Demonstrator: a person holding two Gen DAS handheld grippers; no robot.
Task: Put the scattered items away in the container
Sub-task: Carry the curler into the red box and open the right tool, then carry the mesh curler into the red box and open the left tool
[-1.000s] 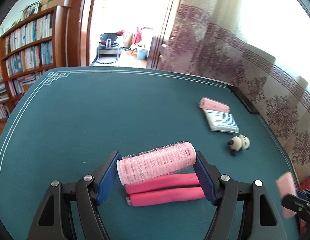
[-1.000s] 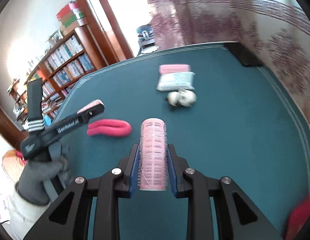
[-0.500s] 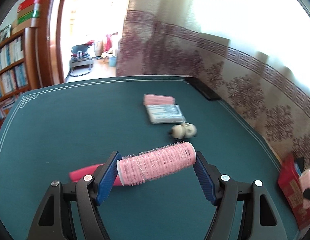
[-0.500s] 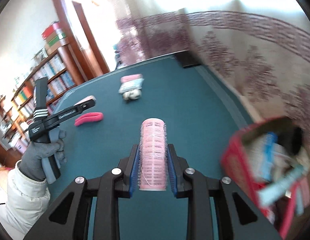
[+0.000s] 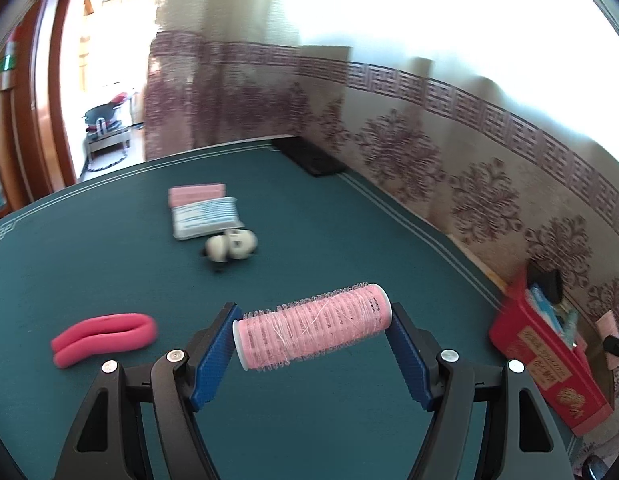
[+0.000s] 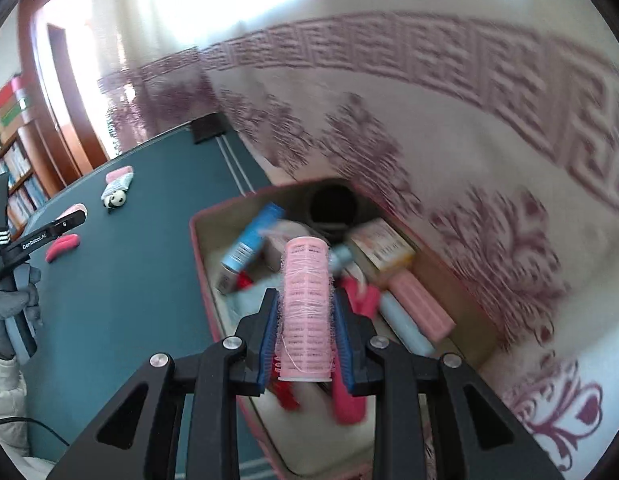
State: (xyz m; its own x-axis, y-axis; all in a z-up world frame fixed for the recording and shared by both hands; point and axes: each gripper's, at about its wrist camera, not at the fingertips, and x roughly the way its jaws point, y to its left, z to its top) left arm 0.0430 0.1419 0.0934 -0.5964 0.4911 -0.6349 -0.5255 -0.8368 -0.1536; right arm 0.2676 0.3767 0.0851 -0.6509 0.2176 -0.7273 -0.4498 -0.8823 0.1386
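Note:
My left gripper (image 5: 314,330) is shut on a pink hair roller (image 5: 311,332), held crosswise above the green table (image 5: 109,264). My right gripper (image 6: 306,312) is shut on a second pink hair roller (image 6: 306,312), held lengthwise above the open red box (image 6: 201,280), which holds several items. The red box also shows in the left wrist view (image 5: 549,364) at the table's right edge. On the table lie a bent pink foam curler (image 5: 103,338), a panda toy (image 5: 231,245), a white tissue pack (image 5: 205,222) and a pink roller (image 5: 196,193).
A patterned curtain (image 5: 469,152) hangs along the table's right side. A black flat object (image 5: 313,158) lies at the far corner. A doorway and bookshelf (image 6: 17,160) stand beyond the table. The left gripper and gloved hand (image 6: 17,264) show in the right wrist view.
My right gripper has swung right with its roller, from above the table to above the red box. My left gripper has turned right with its roller, and the foam curler now lies to its left.

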